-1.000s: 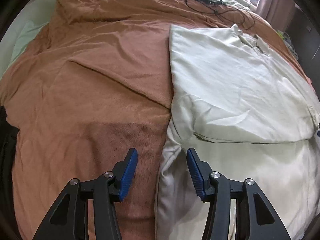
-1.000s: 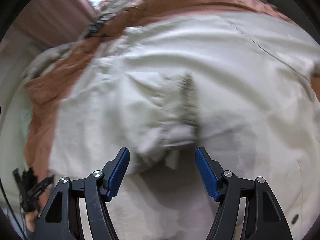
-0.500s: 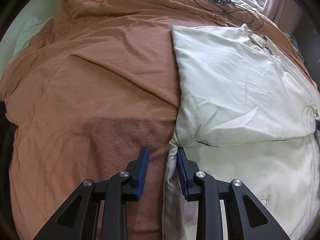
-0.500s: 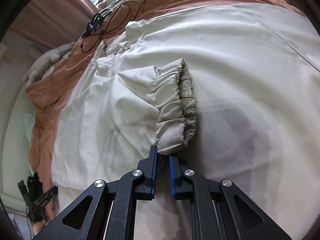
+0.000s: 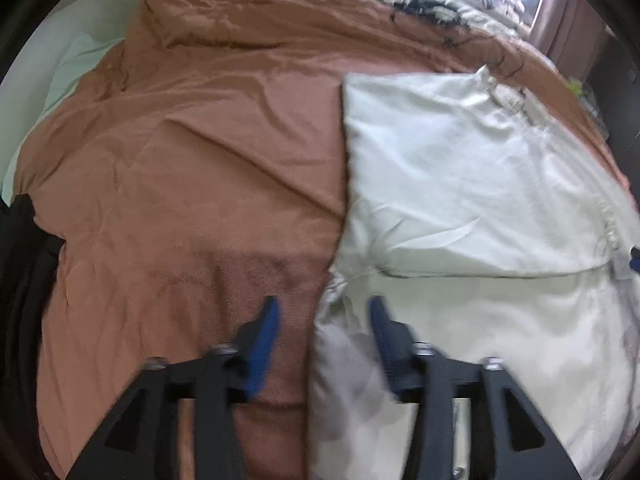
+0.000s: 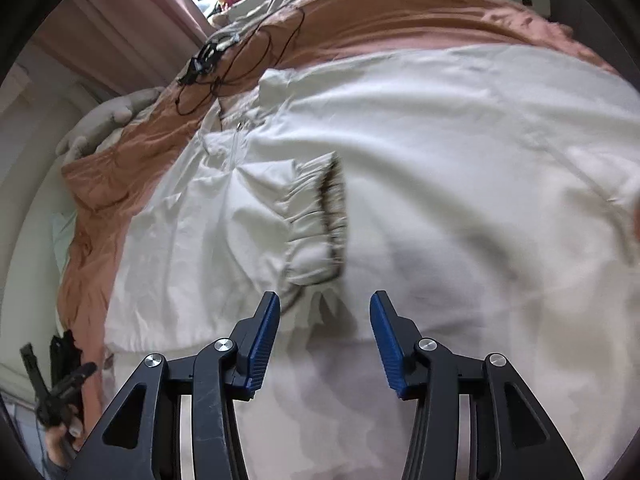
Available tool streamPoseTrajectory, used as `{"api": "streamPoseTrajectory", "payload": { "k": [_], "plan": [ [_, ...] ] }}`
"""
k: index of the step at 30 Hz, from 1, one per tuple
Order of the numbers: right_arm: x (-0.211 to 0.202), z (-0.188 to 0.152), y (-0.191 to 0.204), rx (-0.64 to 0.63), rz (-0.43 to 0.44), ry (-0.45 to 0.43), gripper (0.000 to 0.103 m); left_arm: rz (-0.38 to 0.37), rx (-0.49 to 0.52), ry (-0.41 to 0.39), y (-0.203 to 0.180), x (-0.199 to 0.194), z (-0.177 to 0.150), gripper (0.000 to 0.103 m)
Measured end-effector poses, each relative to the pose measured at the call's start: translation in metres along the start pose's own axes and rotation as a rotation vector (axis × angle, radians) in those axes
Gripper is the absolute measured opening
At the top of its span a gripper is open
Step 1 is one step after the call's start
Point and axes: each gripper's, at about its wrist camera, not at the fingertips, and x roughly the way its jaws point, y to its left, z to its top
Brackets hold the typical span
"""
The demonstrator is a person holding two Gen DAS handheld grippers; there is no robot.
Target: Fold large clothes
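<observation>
I have just let go: my right tool (image 6: 324, 316) and left tool (image 5: 322, 320) both stand wide and empty. The cream jacket (image 5: 460, 184) lies on the bed's brown blanket (image 5: 192, 152), sleeve cuff (image 6: 316, 216) folded across its body.

The left tongs (image 5: 323, 322) hang open and blurred over the near left edge of a cream jacket (image 5: 460, 184), holding nothing. The jacket lies on a brown blanket (image 5: 192, 152) that covers the bed, one panel folded across its body with a straight lower edge. A tangle of black cable (image 5: 424, 10) rests on the blanket's far side. Curtains (image 5: 560, 20) hang beyond.
</observation>
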Motion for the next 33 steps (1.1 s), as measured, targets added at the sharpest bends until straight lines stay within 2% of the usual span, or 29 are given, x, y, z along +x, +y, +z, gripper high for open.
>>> {"api": "streamPoseTrajectory", "payload": {
  "k": [2, 3, 4, 10, 19, 27, 33],
  "plan": [
    [-0.016, -0.001, -0.010, -0.008, -0.013, -0.027, 0.062, -0.006, -0.003, -0.041, -0.008, -0.015, 0.000, 0.080],
    [-0.026, -0.001, -0.017, -0.009, -0.020, -0.045, 0.070, -0.010, -0.004, -0.053, -0.011, -0.020, 0.000, 0.082],
    [-0.034, -0.002, -0.023, -0.008, -0.024, -0.060, 0.071, -0.016, -0.004, -0.059, -0.015, -0.025, -0.001, 0.082],
    [-0.080, 0.001, -0.081, 0.051, -0.046, -0.118, 0.071, -0.036, 0.033, -0.082, -0.059, -0.050, -0.002, 0.083],
    [-0.132, 0.008, -0.180, 0.153, -0.071, -0.206, 0.070, -0.064, 0.092, -0.093, -0.133, -0.059, 0.001, 0.083],
    [-0.152, 0.018, -0.258, 0.243, -0.074, -0.256, 0.063, -0.082, 0.131, -0.099, -0.200, -0.052, 0.006, 0.082],
    [-0.151, 0.032, -0.316, 0.317, -0.077, -0.280, 0.057, -0.098, 0.158, -0.096, -0.243, -0.038, 0.007, 0.083]
  ]
}}
